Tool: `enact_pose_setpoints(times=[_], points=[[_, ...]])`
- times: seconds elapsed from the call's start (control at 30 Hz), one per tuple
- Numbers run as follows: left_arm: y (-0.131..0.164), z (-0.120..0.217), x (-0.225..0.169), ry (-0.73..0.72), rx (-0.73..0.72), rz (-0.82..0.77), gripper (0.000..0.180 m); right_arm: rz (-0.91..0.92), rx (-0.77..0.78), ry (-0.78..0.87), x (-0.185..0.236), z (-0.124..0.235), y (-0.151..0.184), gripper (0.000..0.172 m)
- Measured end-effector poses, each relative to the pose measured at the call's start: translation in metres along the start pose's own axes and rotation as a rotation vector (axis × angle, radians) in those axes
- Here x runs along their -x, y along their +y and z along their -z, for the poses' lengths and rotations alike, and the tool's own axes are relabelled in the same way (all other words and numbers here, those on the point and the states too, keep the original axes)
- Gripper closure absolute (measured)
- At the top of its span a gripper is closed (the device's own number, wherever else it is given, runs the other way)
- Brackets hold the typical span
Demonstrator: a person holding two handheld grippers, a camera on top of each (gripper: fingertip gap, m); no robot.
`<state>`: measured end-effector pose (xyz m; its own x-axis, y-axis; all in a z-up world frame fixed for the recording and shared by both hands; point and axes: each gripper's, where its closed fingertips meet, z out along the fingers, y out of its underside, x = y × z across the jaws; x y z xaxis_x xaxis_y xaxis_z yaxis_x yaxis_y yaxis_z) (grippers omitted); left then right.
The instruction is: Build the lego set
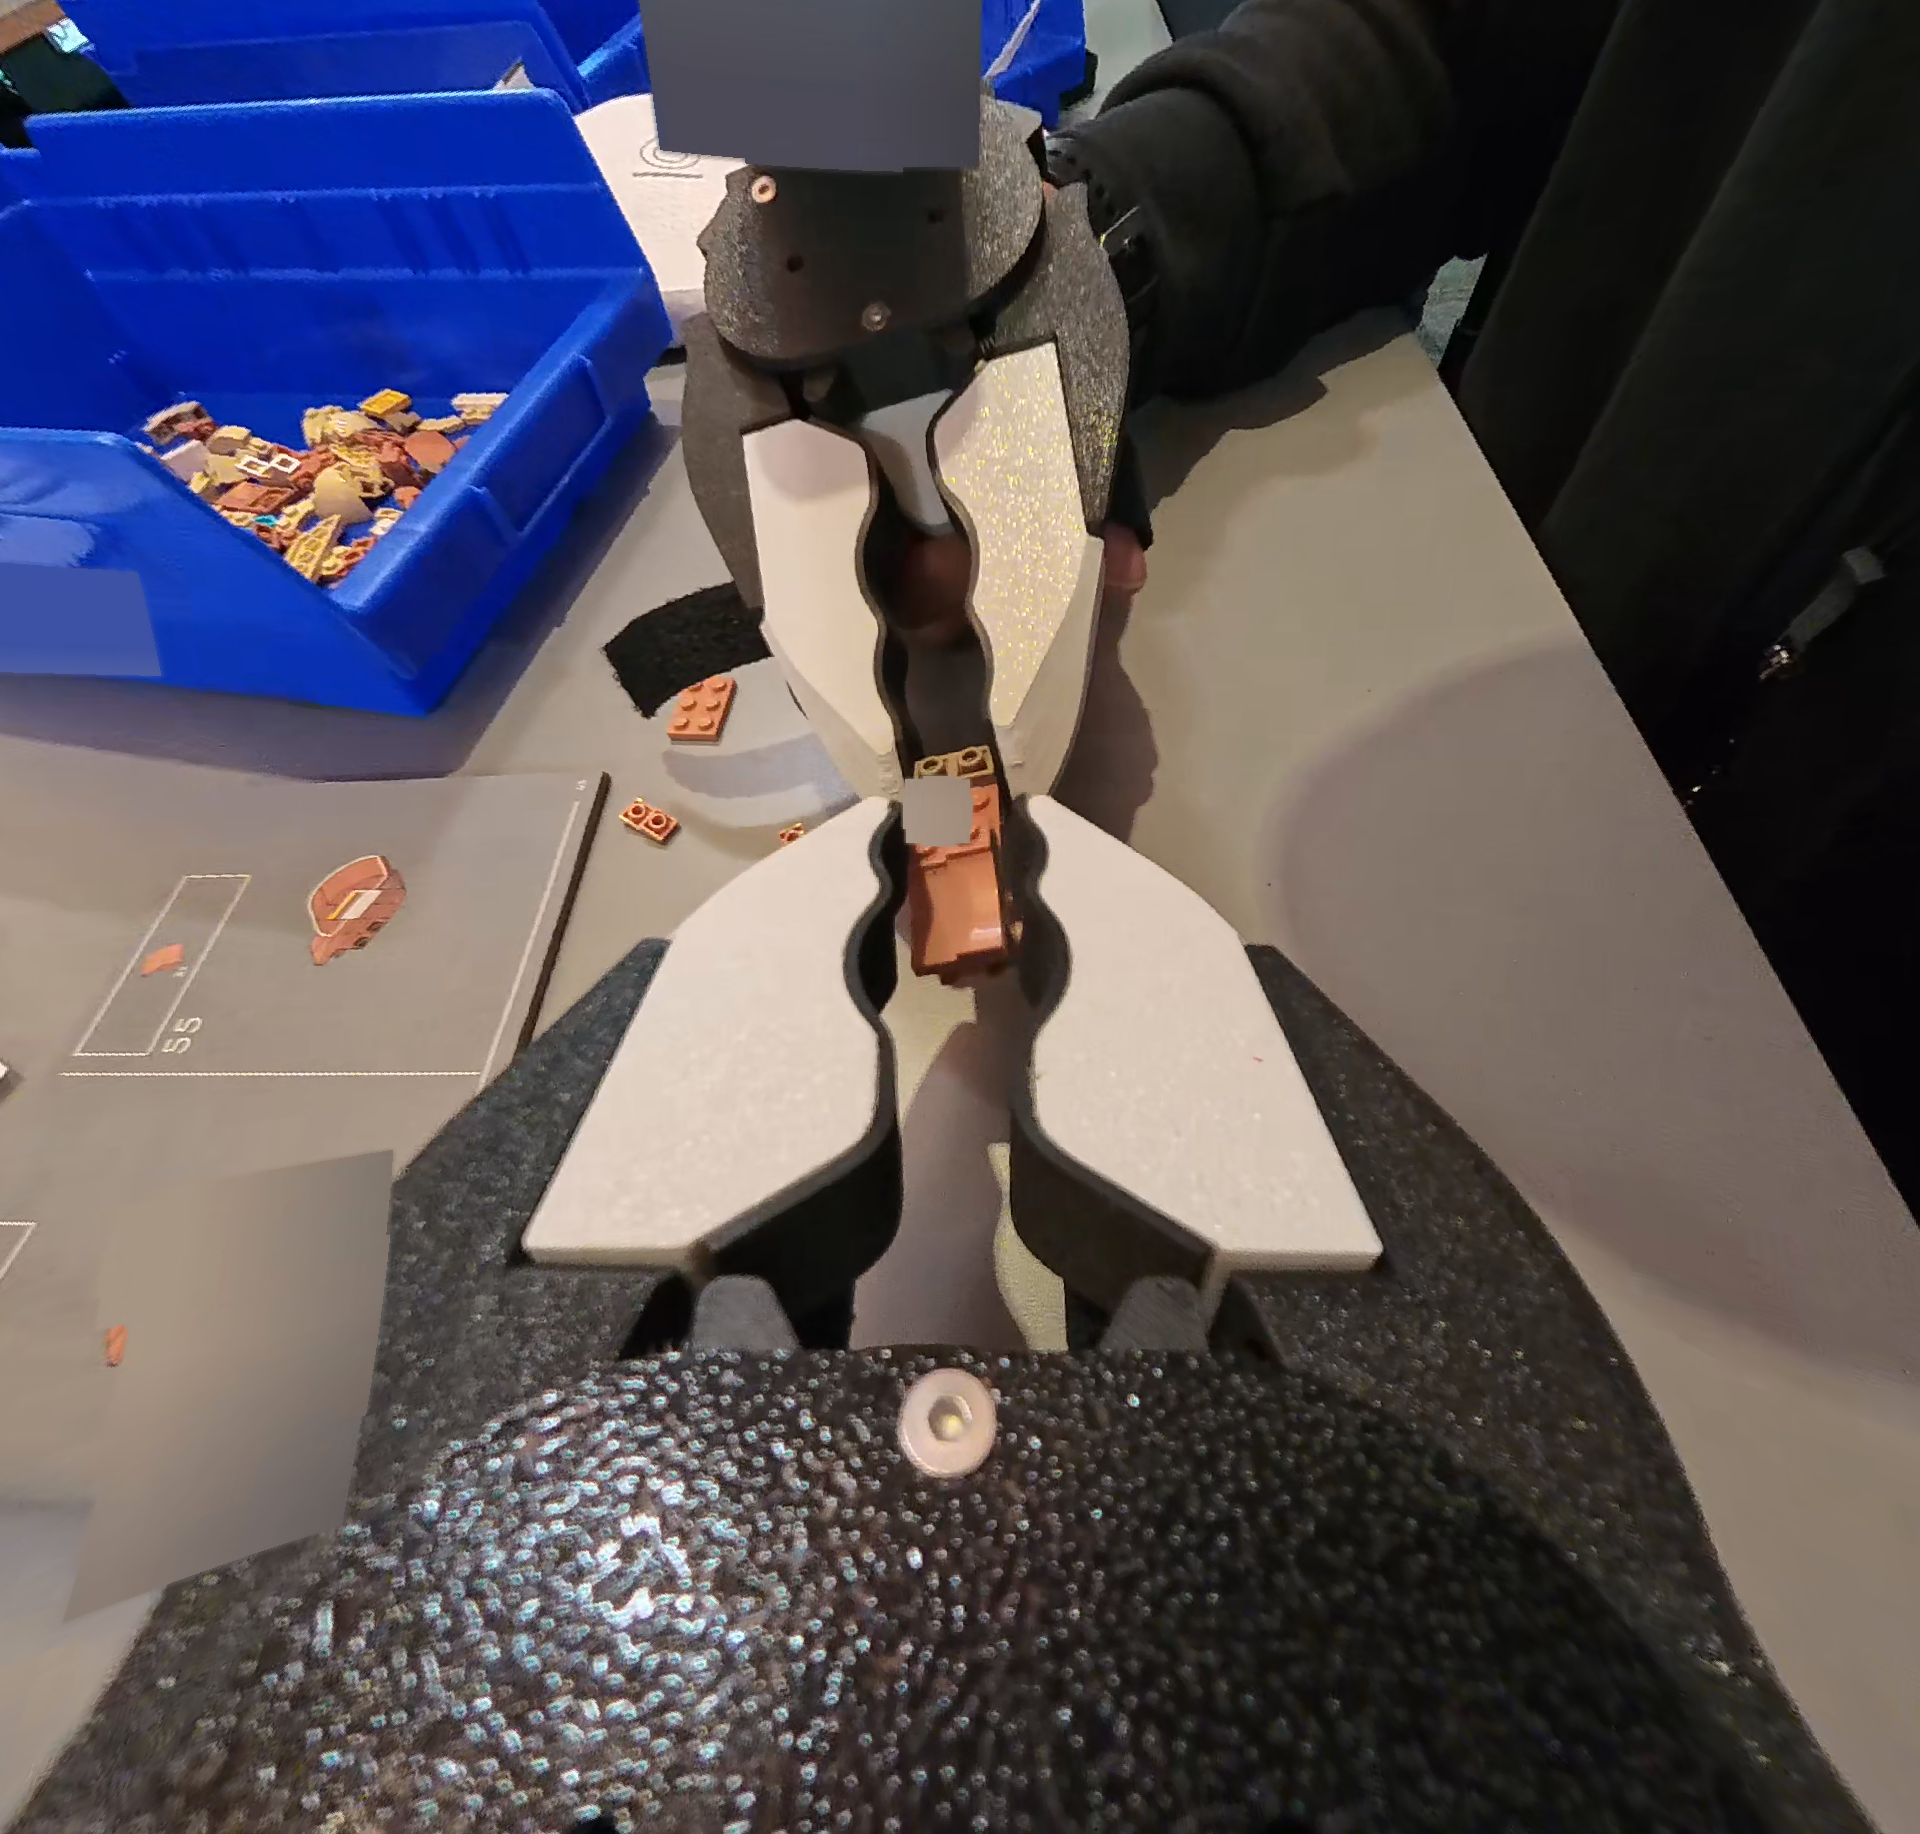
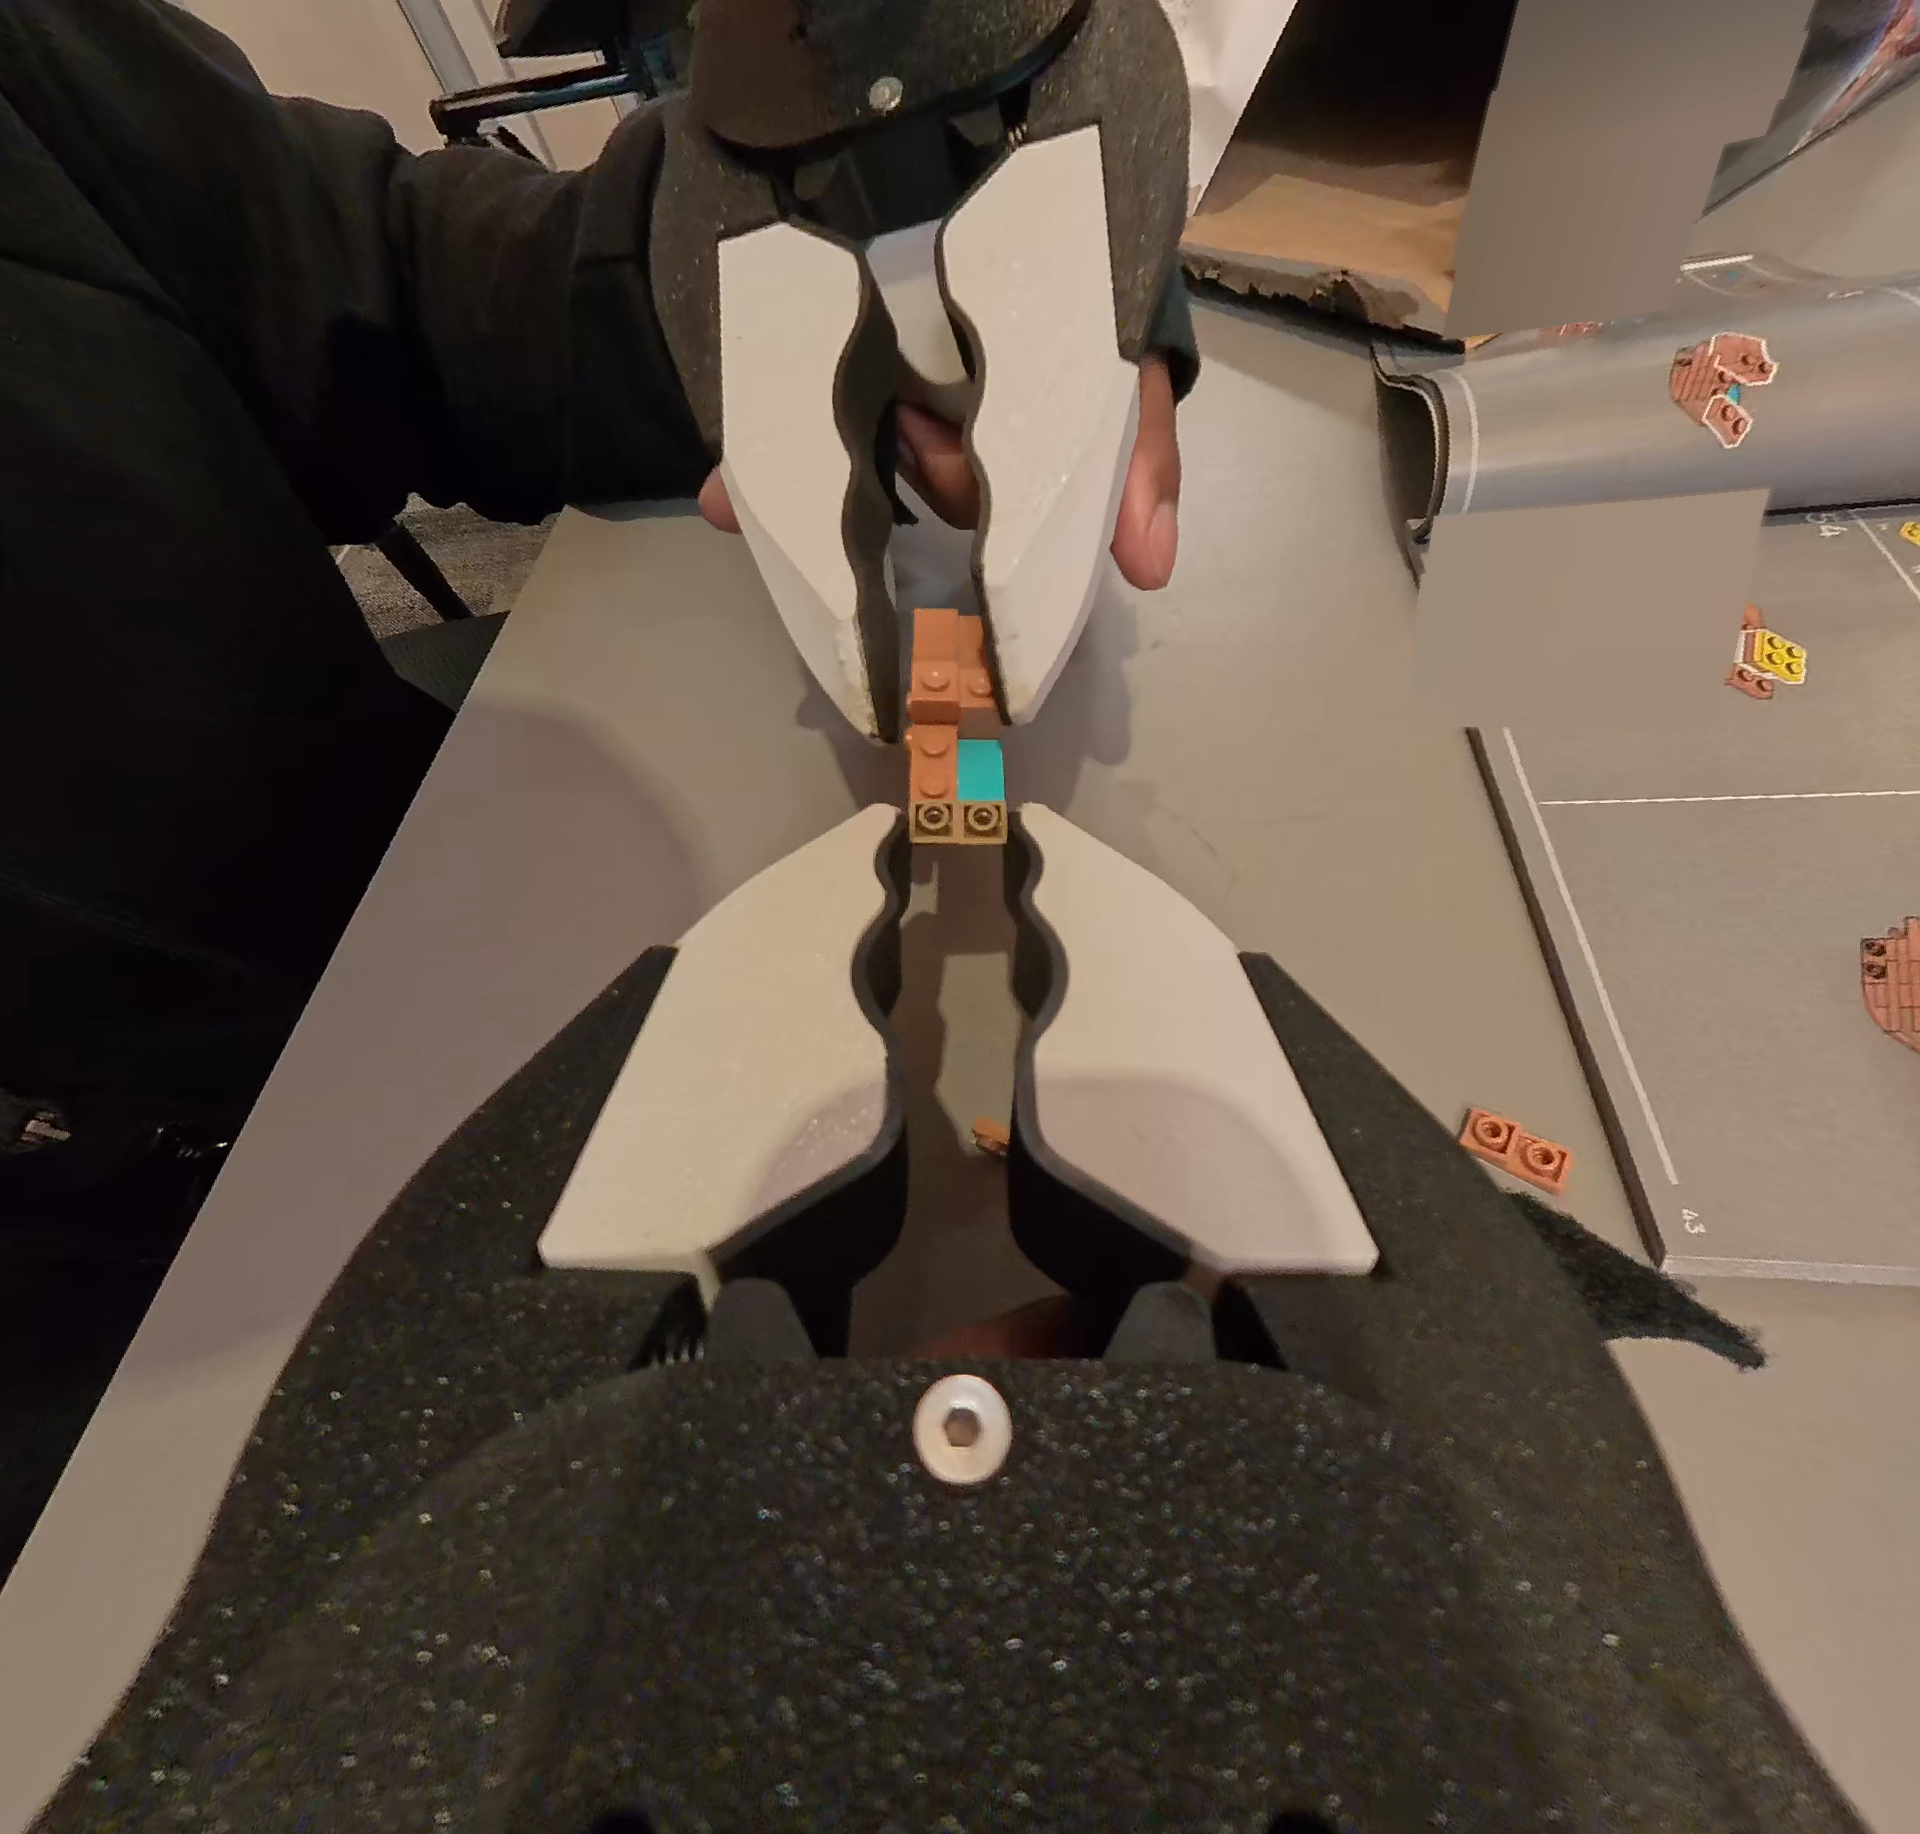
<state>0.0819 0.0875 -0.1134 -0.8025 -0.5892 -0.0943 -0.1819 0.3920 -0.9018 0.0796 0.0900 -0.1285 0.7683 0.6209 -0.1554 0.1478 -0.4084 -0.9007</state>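
Note:
A small brick assembly [image 2: 933, 766] of brown bricks, a teal tile [image 2: 982, 771] and a tan two-stud end [image 2: 958, 820] hangs above the grey table [image 2: 1247, 849] between the two grippers, which meet tip to tip. My right gripper [image 2: 958, 816] is shut on the tan end; it also shows in the left wrist view [image 1: 954, 761]. My left gripper [image 1: 961, 810] stands around the brown end [image 1: 956, 917]. Its right pad touches the brick, and a gap shows at the left pad, so it is open. It also shows in the right wrist view [image 2: 943, 719].
A blue bin [image 1: 499, 558] with several loose bricks stands far left. Loose brown plates [image 1: 703, 709] [image 1: 649, 820] [image 2: 1517, 1150] lie on the table beside an open instruction booklet [image 1: 312, 953]. A cardboard box [image 2: 1351, 174] stands behind. A person's dark sleeve [image 1: 1351, 174] and the table edge lie to the right. Less than 4 cm separates the two grippers' tips.

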Motion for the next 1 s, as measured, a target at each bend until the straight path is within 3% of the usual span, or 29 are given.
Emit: enact_pose_setpoints(times=[0.3,0.6,1.0], points=[[-0.009,0.008,0.007,-0.060,-0.036,-0.055,0.155,-0.039,-0.017,-0.012,-0.001,0.002,-0.002,0.155],[-0.009,0.018,0.012,-0.216,-0.016,-0.451,0.145,-0.195,-0.052,-0.069,-0.005,0.008,-0.005,0.155],[-0.009,0.014,0.010,-0.275,0.008,-0.625,0.141,-0.226,-0.043,-0.093,-0.003,0.008,-0.004,0.155]])
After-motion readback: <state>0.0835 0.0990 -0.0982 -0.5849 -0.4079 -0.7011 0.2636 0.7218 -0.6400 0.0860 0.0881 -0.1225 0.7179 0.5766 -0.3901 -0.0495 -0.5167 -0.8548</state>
